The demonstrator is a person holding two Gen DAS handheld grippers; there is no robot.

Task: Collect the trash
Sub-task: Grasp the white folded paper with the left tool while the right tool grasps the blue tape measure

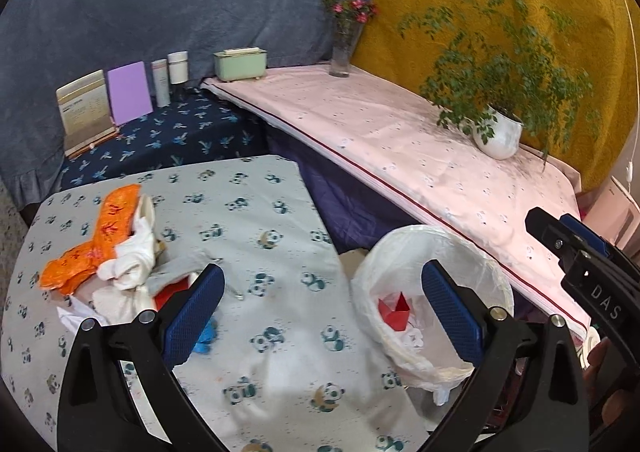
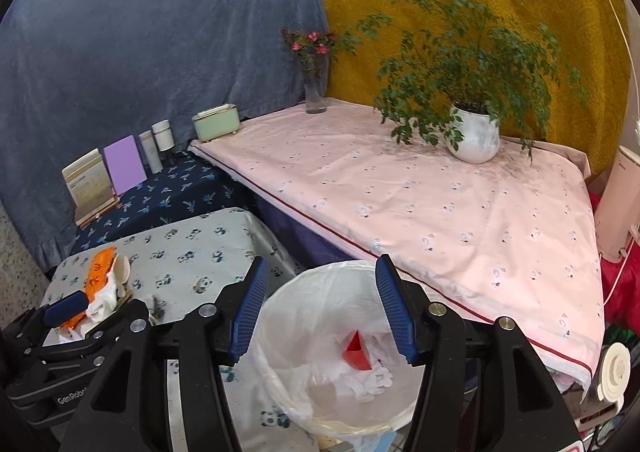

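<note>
The red paper piece (image 2: pixel 357 350) lay inside the lined bin (image 2: pixel 304 418), directly below the right gripper (image 2: pixel 322 308), whose jaws stood apart and empty. The left gripper (image 1: pixel 322 318) hung open too; next it should reach the trash pile (image 1: pixel 108 252) on the panda cloth (image 1: pixel 280 219).

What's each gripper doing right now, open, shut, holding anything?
Left gripper: open, holding nothing, over the panda-print table.
Right gripper: open, holding nothing, above the lined trash bin.
</note>
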